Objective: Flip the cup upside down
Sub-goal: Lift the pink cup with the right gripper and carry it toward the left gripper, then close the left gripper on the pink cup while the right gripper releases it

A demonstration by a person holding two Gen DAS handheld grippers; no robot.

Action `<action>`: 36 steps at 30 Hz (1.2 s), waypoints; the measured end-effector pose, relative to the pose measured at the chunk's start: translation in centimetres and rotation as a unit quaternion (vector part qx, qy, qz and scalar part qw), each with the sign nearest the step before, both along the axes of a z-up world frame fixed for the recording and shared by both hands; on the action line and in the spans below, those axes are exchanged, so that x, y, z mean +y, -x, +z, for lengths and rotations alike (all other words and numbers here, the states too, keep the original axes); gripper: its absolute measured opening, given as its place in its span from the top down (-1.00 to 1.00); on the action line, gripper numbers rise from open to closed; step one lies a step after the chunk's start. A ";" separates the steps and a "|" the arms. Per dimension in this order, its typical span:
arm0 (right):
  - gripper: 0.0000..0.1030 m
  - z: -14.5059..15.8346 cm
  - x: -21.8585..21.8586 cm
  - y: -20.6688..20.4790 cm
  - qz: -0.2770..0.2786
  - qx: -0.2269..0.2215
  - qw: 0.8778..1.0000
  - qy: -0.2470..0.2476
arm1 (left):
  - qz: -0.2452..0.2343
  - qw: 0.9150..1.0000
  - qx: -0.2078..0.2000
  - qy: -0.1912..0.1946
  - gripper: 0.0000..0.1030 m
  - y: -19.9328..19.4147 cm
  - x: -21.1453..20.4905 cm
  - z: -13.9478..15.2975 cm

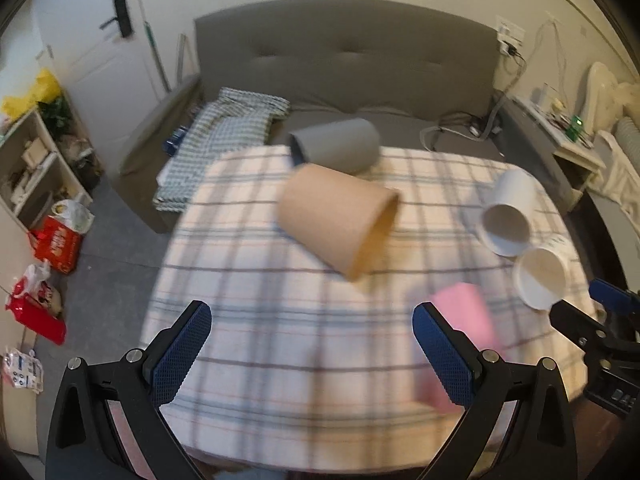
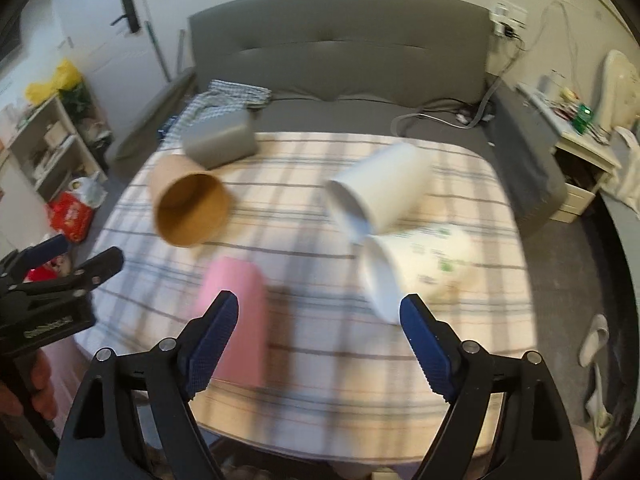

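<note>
Several cups lie on a plaid-covered table (image 1: 248, 344). A brown cup (image 1: 336, 220) (image 2: 188, 204) lies on its side at the middle. A grey cup (image 1: 336, 146) (image 2: 220, 140) lies behind it. A plain white cup (image 1: 508, 212) (image 2: 380, 192) and a printed white cup (image 1: 542, 276) (image 2: 416, 268) lie on their sides at the right. A pink cup (image 1: 466, 320) (image 2: 236, 316) stands mouth down near the front. My left gripper (image 1: 312, 356) is open and empty above the front of the table. My right gripper (image 2: 320, 344) is open and empty, between the pink and the printed cup.
A grey bed (image 1: 344, 64) with folded checked cloth (image 1: 224, 128) stands behind the table. Shelves (image 1: 32, 168) and bags (image 1: 56, 240) are on the left. A bedside table (image 2: 576, 152) is on the right. Slippers (image 2: 596, 344) lie on the floor.
</note>
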State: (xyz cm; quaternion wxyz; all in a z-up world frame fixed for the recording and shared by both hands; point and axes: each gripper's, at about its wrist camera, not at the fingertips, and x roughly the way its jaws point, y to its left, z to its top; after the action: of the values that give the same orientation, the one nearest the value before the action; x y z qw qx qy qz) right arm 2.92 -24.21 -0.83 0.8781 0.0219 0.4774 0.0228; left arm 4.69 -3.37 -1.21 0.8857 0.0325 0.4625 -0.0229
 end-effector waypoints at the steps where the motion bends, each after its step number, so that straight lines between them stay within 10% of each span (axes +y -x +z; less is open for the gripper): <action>1: -0.62 -0.1 -0.7 0.0 -0.006 0.002 1.000 0.007 | -0.005 1.000 0.009 0.006 -1.00 -0.1 -0.8 0.0; 30: -0.62 -4.2 -7.8 -1.6 -0.046 0.037 0.998 -0.024 | -0.023 0.984 0.175 0.033 -0.96 -5.1 -9.7 -6.5; 36: -0.62 -4.5 -7.3 -1.8 -0.035 0.043 0.998 -0.025 | -0.031 0.979 0.193 0.052 -0.11 -5.6 -9.6 -7.0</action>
State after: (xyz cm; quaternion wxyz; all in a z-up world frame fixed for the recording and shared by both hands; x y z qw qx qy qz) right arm 4.72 -31.49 -5.34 0.8562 0.0615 0.5129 0.0026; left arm 10.24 -13.00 -8.22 0.7791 -0.0043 0.6217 -0.0800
